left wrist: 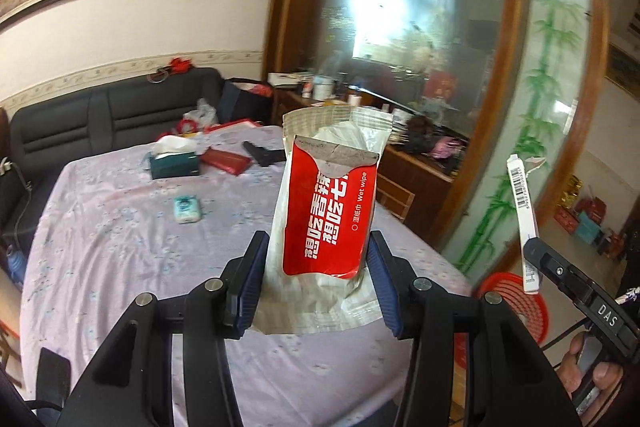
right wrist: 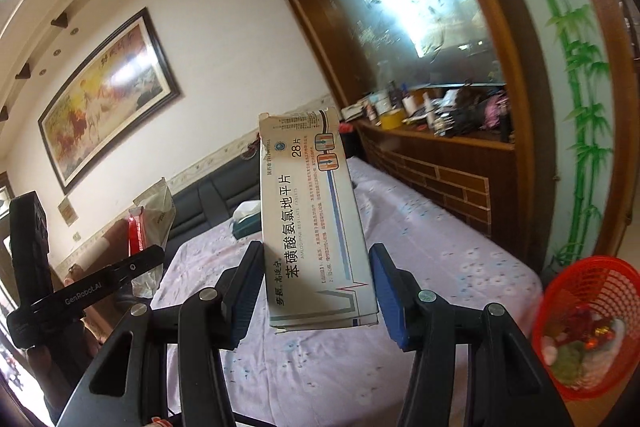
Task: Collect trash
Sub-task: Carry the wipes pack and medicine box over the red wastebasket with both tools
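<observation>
Left gripper [left wrist: 316,283]: jaws clamp wet wipe packet [left wrist: 326,211] low, aloft over surface [left wrist: 120,227] | light, limp, slippery; hold low | Right gripper [right wrist: 316,287]: jaws clamp pill box [right wrist: 316,223], aloft; light, crushable; grip flat sides | red basket [right wrist: 592,327] nearby.

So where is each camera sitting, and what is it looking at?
Left wrist: sits on the left gripper, looking along its jaws at the wet wipe packet they hold, over the table; the right gripper and some fingers show too.
Right wrist: sits on the right gripper, looking at the medicine box it holds; the left gripper shows at its left.
Both see the table, the tissue box and the red basket.
</observation>
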